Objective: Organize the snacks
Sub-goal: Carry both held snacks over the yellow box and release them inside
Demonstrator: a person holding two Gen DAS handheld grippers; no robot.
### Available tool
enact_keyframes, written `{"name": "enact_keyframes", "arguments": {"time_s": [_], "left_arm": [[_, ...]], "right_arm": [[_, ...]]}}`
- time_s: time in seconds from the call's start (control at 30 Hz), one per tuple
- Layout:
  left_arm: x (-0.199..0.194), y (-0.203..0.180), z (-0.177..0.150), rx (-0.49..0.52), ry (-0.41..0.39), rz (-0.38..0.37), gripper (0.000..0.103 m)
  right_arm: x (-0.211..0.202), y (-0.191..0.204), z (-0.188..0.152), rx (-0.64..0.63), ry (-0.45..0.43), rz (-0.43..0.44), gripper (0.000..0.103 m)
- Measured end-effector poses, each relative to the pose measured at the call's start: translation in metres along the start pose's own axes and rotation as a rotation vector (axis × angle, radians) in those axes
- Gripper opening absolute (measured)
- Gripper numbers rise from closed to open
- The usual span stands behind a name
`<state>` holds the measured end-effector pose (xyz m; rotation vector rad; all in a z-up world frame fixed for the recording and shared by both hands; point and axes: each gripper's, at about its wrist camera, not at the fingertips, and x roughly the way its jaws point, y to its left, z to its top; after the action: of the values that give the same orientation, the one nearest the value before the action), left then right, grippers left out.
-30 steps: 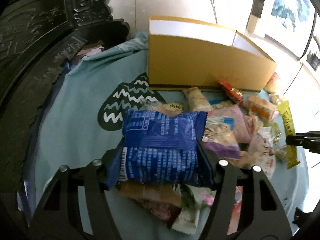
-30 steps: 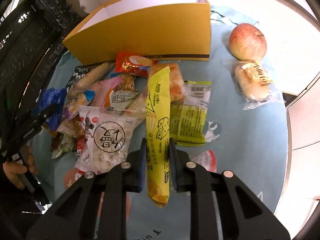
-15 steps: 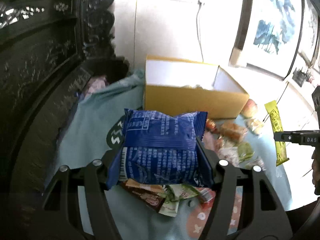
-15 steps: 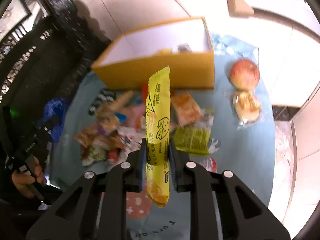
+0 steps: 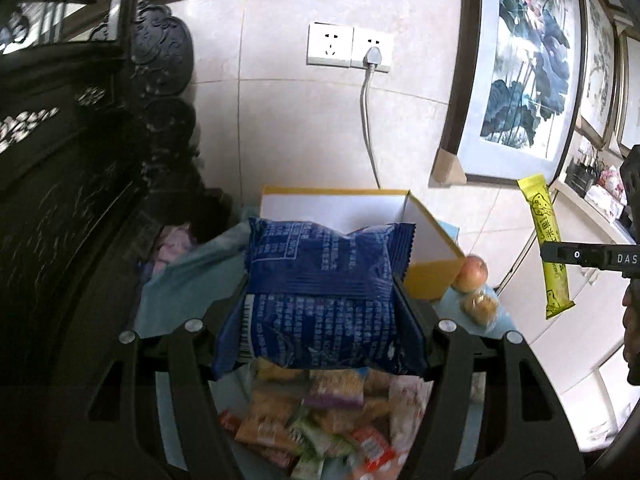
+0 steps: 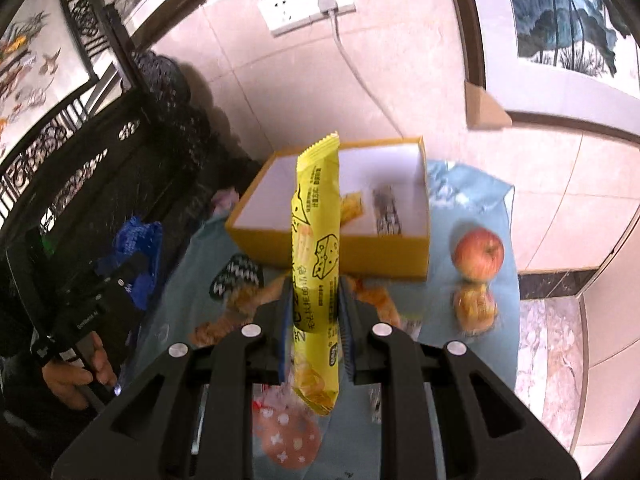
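Your left gripper (image 5: pixel 320 304) is clamping the blue snack bag (image 5: pixel 320 296) by its sides while your right gripper (image 6: pixel 314 312) is squeezing the long yellow snack bar (image 6: pixel 318 248) upright, both raised above the snack pile (image 5: pixel 316 424) on the near part of the teal cloth (image 6: pixel 440 304). You are carrying both toward the yellow box (image 6: pixel 384 256) at the far side, which is already holding a couple of packets. Next you are needing to bring each over the open top before letting go.
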<state>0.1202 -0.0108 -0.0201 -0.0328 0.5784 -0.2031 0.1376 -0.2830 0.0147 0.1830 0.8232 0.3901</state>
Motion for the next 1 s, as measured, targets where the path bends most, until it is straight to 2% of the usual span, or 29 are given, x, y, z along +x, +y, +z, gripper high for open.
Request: {"name": "enact_keyframes", "arguments": {"time_s": [0.23,0.43,0.47,0.5,0.53,0.57,0.6,0.73,0.83,0.93,1.0], "left_arm": [[0.053,-0.017,0.057,-0.004,-0.017,-0.009,0.066],[0.108,-0.027,0.115,0.035,-0.025,0.046,0.069],[0.119,-0.027,0.122,0.042,-0.016,0.067,0.078],[0.135,-0.025,0.127,0.043,0.011,0.089,0.096],[0.146,-0.023,0.126,0.046,0.038,0.117,0.099],[0.156,-0.020,0.122,0.063,0.061,0.166,0.100],[0.160,-0.017,0.117,0.075,0.081,0.184,0.100],[0.143,0.000,0.082,0.065,0.094,0.188,0.100],[0.119,0.012,0.045,0.021,0.118,0.180,0.100],[0.090,0.021,-0.001,-0.024,0.137,0.174,0.100],[0.076,0.023,-0.038,-0.015,0.185,0.185,0.100]], "right_arm": [[0.024,-0.005,0.074,0.000,-0.030,-0.007,0.020],[0.056,-0.003,0.139,-0.014,-0.083,-0.026,0.021],[0.064,-0.004,0.146,-0.016,-0.080,-0.028,0.024],[0.075,-0.007,0.153,-0.018,-0.062,-0.034,0.037],[0.088,-0.011,0.156,-0.022,-0.030,-0.081,0.043],[0.095,-0.013,0.155,-0.029,-0.016,-0.115,0.045],[0.100,-0.016,0.150,-0.035,0.001,-0.133,0.045],[0.103,-0.023,0.112,-0.048,0.052,-0.151,0.046],[0.100,-0.027,0.068,-0.041,0.105,-0.166,0.047],[0.096,-0.031,0.011,-0.025,0.166,-0.172,0.053],[0.097,-0.035,-0.026,-0.008,0.220,-0.184,0.055]]}}
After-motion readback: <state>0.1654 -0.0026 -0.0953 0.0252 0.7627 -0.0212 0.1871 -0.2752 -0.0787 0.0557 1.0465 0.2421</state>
